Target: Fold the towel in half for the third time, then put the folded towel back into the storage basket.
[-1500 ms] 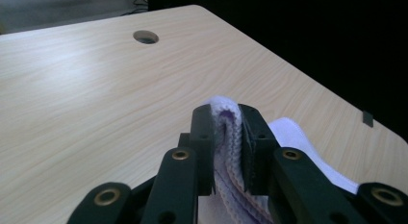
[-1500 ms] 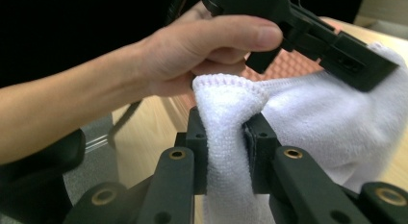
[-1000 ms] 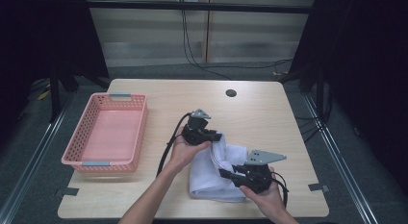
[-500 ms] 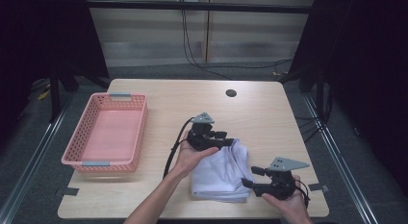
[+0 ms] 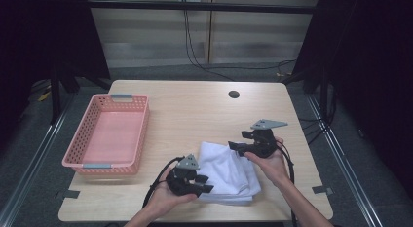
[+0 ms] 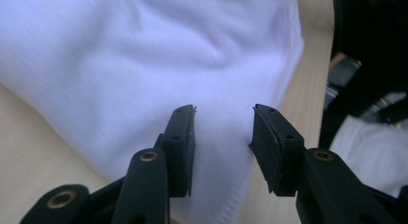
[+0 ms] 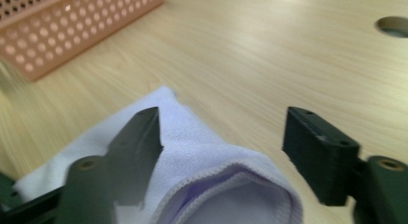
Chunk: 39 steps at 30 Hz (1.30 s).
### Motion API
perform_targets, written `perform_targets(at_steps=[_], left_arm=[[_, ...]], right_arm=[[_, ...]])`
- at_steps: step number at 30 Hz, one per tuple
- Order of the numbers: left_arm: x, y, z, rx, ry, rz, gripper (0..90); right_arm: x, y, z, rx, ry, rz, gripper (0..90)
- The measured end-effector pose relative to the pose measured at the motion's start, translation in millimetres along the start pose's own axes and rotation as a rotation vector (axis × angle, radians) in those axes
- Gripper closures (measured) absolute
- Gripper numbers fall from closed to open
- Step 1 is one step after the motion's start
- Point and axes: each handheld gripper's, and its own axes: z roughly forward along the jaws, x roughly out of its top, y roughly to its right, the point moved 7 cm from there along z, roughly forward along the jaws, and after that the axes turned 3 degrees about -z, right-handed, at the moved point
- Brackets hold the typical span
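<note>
A folded white towel point(image 5: 228, 169) lies on the wooden table point(image 5: 195, 115), near the front edge and right of centre. My left gripper point(image 5: 206, 183) is at the towel's near-left corner, open, its jaws pointing right over the cloth. In the left gripper view the white towel point(image 6: 144, 56) spreads under the left gripper point(image 6: 223, 125), with nothing between the pads. My right gripper point(image 5: 234, 147) is at the towel's far-right corner, open. In the right gripper view a folded edge of the towel point(image 7: 211, 161) lies below the gap of the right gripper point(image 7: 221, 123), not pinched.
A pink perforated basket point(image 5: 73, 159) stands empty at the table's left, its wall point(image 7: 72, 17) also seen in the right gripper view. A round cable hole point(image 5: 234, 94) is at the far side of the table. Cables trail from both grippers toward the front edge.
The left gripper has come from the towel's far side to its near-left corner. The right gripper has gone from the near right to the far right. The towel now lies flatter.
</note>
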Motion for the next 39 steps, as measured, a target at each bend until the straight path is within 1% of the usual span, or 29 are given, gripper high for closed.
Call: perform_targets(at_steps=[1, 2, 3, 4, 6, 7, 8, 9, 10, 11, 13, 14, 15, 16, 17, 18, 19, 21, 22, 24, 26, 27, 29, 30, 32, 34, 35, 37, 39], left_arm=[[-6.6, 0.8, 1.0, 0.001, -0.020, 0.019, 59.9], [-9.2, -0.8, 0.1, 0.007, -0.023, 0.018, 60.1], [-9.5, -1.5, 0.2, -0.004, -0.001, -0.012, 60.1], [-10.0, -2.2, -0.9, -0.006, -0.008, -0.023, 60.1], [-11.1, -1.8, -0.3, -0.003, -0.008, -0.025, 60.0], [-12.6, -1.6, 1.0, -0.005, -0.018, -0.026, 59.4], [-12.8, -1.0, 2.5, -0.002, -0.011, -0.019, 57.9], [-13.6, -0.7, 2.8, 0.005, -0.020, -0.013, 57.8], [-13.5, -0.1, 3.3, 0.011, -0.019, -0.026, 57.9], [-13.0, 0.5, 2.2, 0.026, -0.006, -0.032, 57.9], [-12.9, 4.4, -3.0, 0.023, 0.007, -0.018, 55.1], [-12.5, 6.1, -6.0, 0.023, 0.026, -0.016, 52.8], [-14.3, 6.8, -12.5, 0.037, 0.036, -0.022, 51.0], [-16.3, 6.1, -16.4, 0.045, 0.038, -0.023, 47.8], [-20.6, 3.7, -22.8, 0.067, 0.054, -0.033, 46.5], [-24.5, -0.1, -27.4, 0.092, 0.065, -0.045, 45.3], [-28.8, -4.6, -30.5, 0.105, 0.059, -0.065, 43.0], [-33.4, -13.1, -33.7, 0.119, 0.064, -0.106, 40.3], [-33.5, -15.8, -33.2, 0.116, 0.063, -0.113, 39.2], [-32.0, -19.4, -30.7, 0.122, 0.055, -0.121, 35.0], [-32.6, -19.5, -23.9, 0.093, 0.024, -0.127, 32.3], [-34.4, -20.1, -19.0, 0.108, 0.007, -0.111, 30.8], [-36.1, -19.4, -13.8, 0.098, -0.016, -0.095, 30.4], [-36.3, -19.8, -10.5, 0.107, -0.022, -0.098, 30.2], [-35.0, -18.7, -6.5, 0.098, -0.030, -0.092, 29.0], [-33.0, -16.9, -3.2, 0.096, -0.043, -0.086, 29.0], [-31.3, -14.9, -0.5, 0.084, -0.038, -0.087, 29.5], [-29.0, -12.4, 3.2, 0.093, -0.049, -0.078, 30.3], [-26.4, -9.1, 7.1, 0.086, -0.039, -0.073, 30.9]], right_arm=[[-2.3, 0.9, 4.6, 0.011, -0.014, -0.002, 34.5], [-9.4, 5.2, 11.3, -0.005, -0.057, 0.000, 39.2], [-16.5, 8.8, 14.1, -0.027, -0.087, -0.016, 46.5], [-23.2, 11.4, 14.1, -0.027, -0.097, -0.012, 56.7], [-34.4, 19.9, 9.4, -0.059, -0.106, -0.003, 68.8], [-37.3, 22.2, 7.2, -0.047, -0.111, 0.007, 75.8], [-40.6, 26.4, 3.2, -0.057, -0.109, 0.008, 80.6], [-43.8, 28.6, 1.1, -0.057, -0.117, 0.008, 81.6], [-48.7, 29.6, 0.1, -0.053, -0.141, 0.001, 81.4], [-54.1, 29.8, -0.9, -0.055, -0.159, -0.008, 80.9], [-64.6, 30.7, -1.1, -0.039, -0.173, -0.019, 79.2], [-66.8, 31.8, -1.2, -0.033, -0.168, -0.016, 78.3], [-66.6, 32.1, -1.3, -0.029, -0.164, -0.011, 75.8], [-65.4, 32.6, -0.9, -0.031, -0.160, -0.017, 69.0], [-64.7, 32.3, -0.5, -0.022, -0.156, -0.016, 62.3], [-63.5, 31.2, -0.2, 0.001, -0.148, -0.014, 53.6], [-61.7, 30.7, -0.1, 0.007, -0.138, -0.016, 44.5], [-56.8, 30.6, -1.1, 0.020, -0.113, -0.007, 39.2], [-55.0, 31.3, -0.8, 0.020, -0.100, 0.003, 35.1], [-54.9, 32.3, 2.2, 0.036, -0.102, 0.014, 31.8], [-54.2, 33.7, 3.7, 0.050, -0.101, 0.023, 29.8], [-54.3, 35.1, 4.4, 0.054, -0.108, 0.027, 28.2], [-56.8, 36.7, 6.7, 0.076, -0.121, 0.047, 26.4], [-59.3, 36.9, 8.6, 0.078, -0.134, 0.046, 25.7], [-63.2, 35.1, 11.4, 0.101, -0.162, 0.045, 23.6], [-65.3, 34.7, 13.5, 0.109, -0.180, 0.021, 23.1], [-66.6, 35.1, 14.6, 0.115, -0.189, 0.020, 22.4], [-70.0, 36.1, 16.4, 0.125, -0.208, 0.024, 21.9], [-70.9, 35.9, 16.0, 0.128, -0.215, 0.028, 22.0]])
